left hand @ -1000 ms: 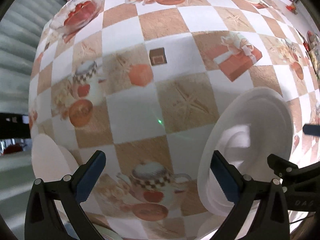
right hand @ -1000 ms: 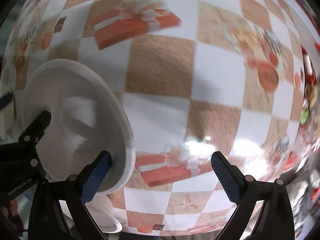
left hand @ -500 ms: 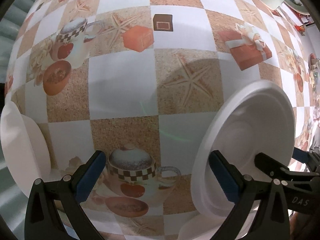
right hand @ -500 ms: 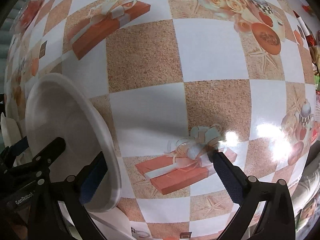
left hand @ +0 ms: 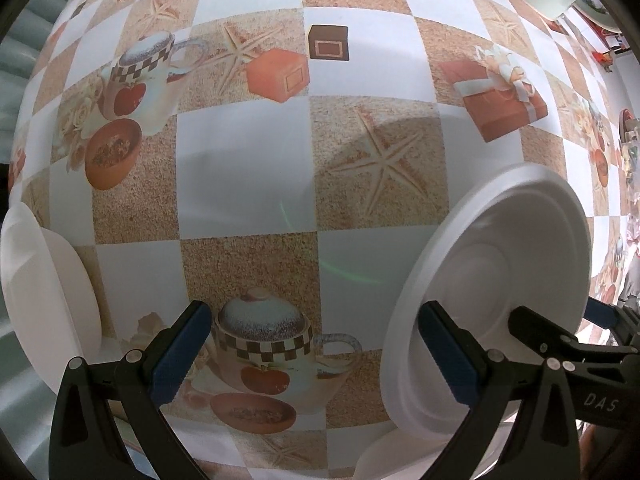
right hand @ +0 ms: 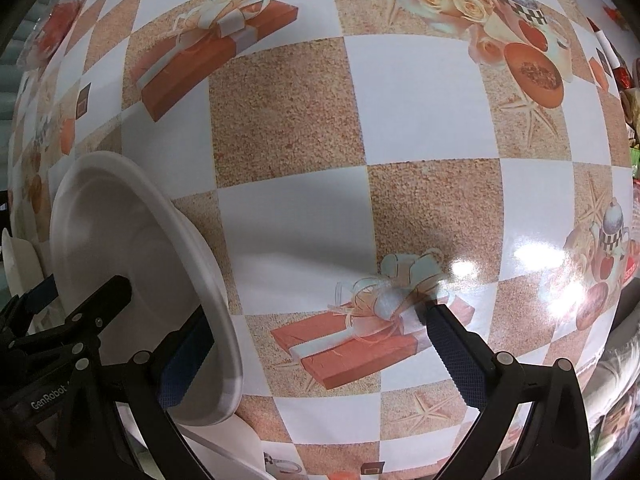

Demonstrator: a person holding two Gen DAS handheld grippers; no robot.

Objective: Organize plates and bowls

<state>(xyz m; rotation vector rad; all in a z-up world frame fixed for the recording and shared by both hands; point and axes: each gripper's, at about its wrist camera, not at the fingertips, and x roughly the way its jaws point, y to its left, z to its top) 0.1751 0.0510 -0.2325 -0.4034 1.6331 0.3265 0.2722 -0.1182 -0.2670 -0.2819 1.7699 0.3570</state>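
**Over the checkered tabletop (left hand: 240, 184): white plate (left hand: 520, 264) tipped up between two tools**

Left tool (left hand: 314, 312) spread wide, gripping nothing. Right tool (right hand: 318, 314) likewise apart. Plate tilted steeply on edge, flanked by one finger of each tool; actual contact impossible to tell. White bowl (left hand: 44, 292) off to the left, well apart from the plate.

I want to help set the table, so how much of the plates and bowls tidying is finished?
Nothing looks finished yet. In hand: a white plate leans tilted between the left gripper and the right gripper. Both are open, so neither clamps it. A white dish edge shows just below it, maybe a stack starting. Left to do: the white bowl sits apart, far left.
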